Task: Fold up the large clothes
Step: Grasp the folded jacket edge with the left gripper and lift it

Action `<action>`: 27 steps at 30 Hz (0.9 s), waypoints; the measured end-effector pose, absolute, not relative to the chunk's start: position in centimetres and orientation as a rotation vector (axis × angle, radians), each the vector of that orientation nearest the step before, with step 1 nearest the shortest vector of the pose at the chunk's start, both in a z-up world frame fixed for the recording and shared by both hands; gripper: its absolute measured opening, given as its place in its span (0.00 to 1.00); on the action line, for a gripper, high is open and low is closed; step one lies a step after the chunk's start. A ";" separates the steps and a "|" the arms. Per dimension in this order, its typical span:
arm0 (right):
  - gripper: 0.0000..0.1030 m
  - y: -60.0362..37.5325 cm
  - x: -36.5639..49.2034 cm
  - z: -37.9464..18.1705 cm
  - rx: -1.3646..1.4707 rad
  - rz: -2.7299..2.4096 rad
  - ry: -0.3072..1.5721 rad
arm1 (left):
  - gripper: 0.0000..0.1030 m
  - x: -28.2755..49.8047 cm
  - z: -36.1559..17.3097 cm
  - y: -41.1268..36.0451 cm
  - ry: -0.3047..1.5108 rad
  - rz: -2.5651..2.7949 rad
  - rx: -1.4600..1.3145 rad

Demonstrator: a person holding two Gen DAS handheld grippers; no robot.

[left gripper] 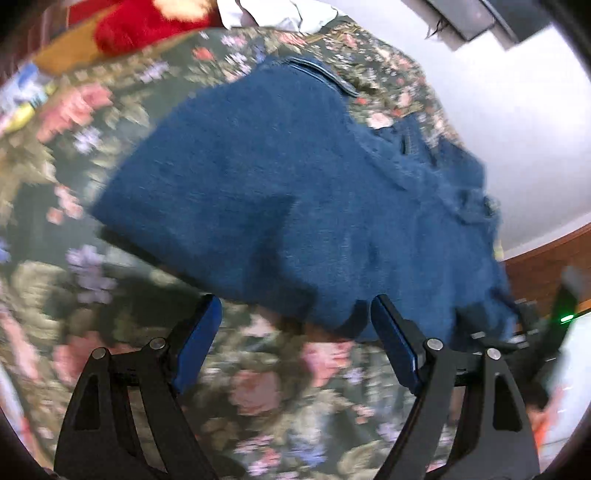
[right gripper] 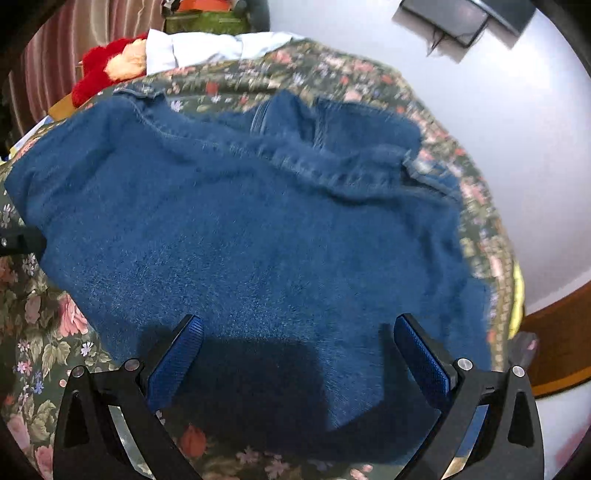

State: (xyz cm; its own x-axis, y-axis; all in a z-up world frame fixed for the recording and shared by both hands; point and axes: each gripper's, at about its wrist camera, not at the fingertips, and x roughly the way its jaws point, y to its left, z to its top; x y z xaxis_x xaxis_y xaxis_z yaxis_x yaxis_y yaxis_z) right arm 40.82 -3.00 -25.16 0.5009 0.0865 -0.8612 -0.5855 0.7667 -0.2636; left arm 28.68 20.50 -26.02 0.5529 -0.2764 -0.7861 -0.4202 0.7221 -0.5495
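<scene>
Two tongs (left gripper: 295, 314) (right gripper: 299, 332) angled steeply down, both released (nothing gripped), above blue garment (right gripper: 240, 221), floral cover (left gripper: 92, 129) beneath

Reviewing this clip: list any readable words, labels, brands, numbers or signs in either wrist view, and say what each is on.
None can be read in either view.
Blue garment: seams and a collar show, but no tag or print.
Floral cover: flower pattern only, no lettering.
Colourful printed item at the bed's edge: too blurred to tell whether it carries text.
Dark devices on the floor: no markings legible.
</scene>
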 end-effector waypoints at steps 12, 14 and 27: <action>1.00 -4.0 40.8 -25.7 -0.516 0.491 0.948 | 0.81 32.9 -29.1 20.9 0.951 0.122 -1.090; 1.00 -4.1 40.7 -25.7 -0.511 0.493 0.948 | 0.81 33.8 -29.5 20.9 0.930 0.170 -1.114; 1.00 -4.5 38.7 -23.4 -0.566 0.497 0.977 | 0.26 34.0 -24.7 21.1 0.840 0.326 -1.033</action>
